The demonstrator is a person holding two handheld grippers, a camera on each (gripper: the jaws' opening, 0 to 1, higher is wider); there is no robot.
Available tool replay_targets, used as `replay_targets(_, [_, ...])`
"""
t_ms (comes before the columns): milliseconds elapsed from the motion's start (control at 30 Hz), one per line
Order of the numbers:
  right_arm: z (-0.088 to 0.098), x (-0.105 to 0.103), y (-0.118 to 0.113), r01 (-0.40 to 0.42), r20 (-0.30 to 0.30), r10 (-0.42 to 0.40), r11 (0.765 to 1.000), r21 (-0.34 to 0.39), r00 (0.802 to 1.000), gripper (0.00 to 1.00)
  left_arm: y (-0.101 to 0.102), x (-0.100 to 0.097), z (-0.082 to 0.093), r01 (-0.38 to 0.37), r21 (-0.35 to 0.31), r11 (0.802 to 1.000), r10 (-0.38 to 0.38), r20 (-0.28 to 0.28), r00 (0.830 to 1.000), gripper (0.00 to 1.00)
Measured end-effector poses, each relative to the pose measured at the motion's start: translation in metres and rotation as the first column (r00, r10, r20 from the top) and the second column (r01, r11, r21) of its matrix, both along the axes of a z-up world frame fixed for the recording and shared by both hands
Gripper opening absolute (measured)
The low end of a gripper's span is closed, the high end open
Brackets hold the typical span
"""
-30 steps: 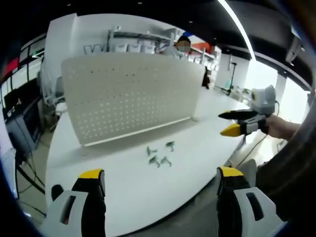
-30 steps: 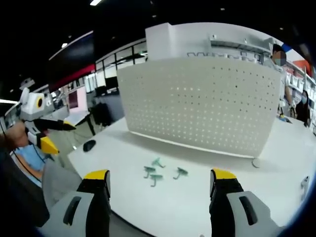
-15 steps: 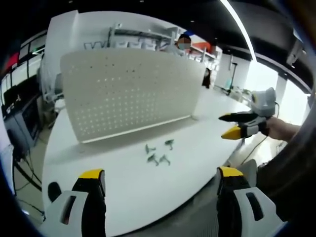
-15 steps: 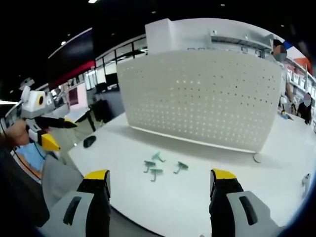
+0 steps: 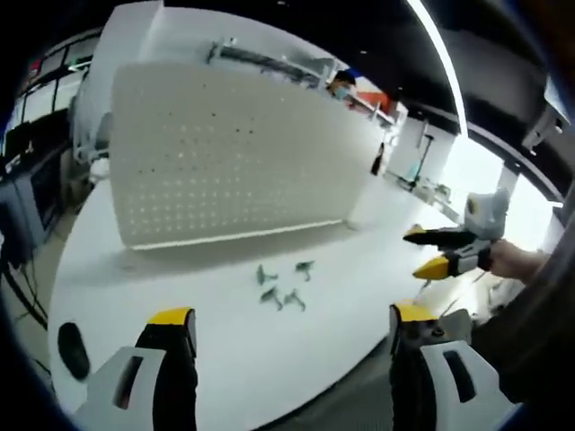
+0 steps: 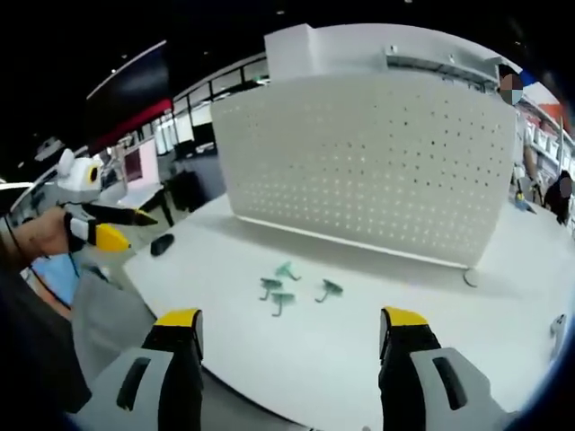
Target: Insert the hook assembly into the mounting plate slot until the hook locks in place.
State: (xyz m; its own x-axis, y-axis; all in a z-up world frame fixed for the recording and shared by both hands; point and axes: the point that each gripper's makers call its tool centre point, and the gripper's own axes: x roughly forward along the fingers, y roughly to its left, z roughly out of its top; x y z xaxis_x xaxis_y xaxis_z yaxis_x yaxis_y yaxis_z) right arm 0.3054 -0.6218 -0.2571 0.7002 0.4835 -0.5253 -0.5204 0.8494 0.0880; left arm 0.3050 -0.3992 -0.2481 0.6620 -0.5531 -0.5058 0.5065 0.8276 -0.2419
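Left tongs [image 5: 283,328]: held open, empty.
Right tongs [image 6: 289,325]: held open, empty.
Hooks [image 6: 296,292]: found ahead of both, in front of the pegboard [image 6: 368,171]; nearer tongs cannot be told.

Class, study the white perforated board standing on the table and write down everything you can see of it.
The perforated board is a wide off-white panel, apparently metal or plastic, pierced by regular rows of small holes. It stands upright along its long edge on the white table, near the far side, its face turned toward both grippers. No hook hangs on it; four small green hooks lie loose on the table before it, clear of its base.
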Motion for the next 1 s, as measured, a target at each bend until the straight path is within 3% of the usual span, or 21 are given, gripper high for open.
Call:
replay_targets(267, [-0.007,0.002,-0.009,0.017,-0.022,-0.018,1.0,-0.008,1.0,0.81,-0.018,0.027,-0.029,0.057,0.05,0.997,-0.057,0.006,0.998,0.88])
replay_targets(467, [-0.013,0.002,-0.008,0.015,-0.043,-0.016,1.0,-0.015,0.999,0.81,-0.045,0.042,-0.053,0.103,-0.005,0.995,-0.104,-0.029,0.994,0.86])
replay_targets(767, [-0.023,0.005,-0.004,-0.011,-0.077,0.008,0.999,-0.038,0.997,0.81,-0.055,0.061,-0.083,0.135,0.005,0.991,-0.134,-0.061,0.989,0.82])
replay_targets(1000, [-0.028,0.014,-0.004,-0.025,-0.1,0.019,0.998,-0.063,0.995,0.8,-0.064,0.075,-0.106,0.189,0.05,0.981,-0.184,-0.079,0.98,0.76])
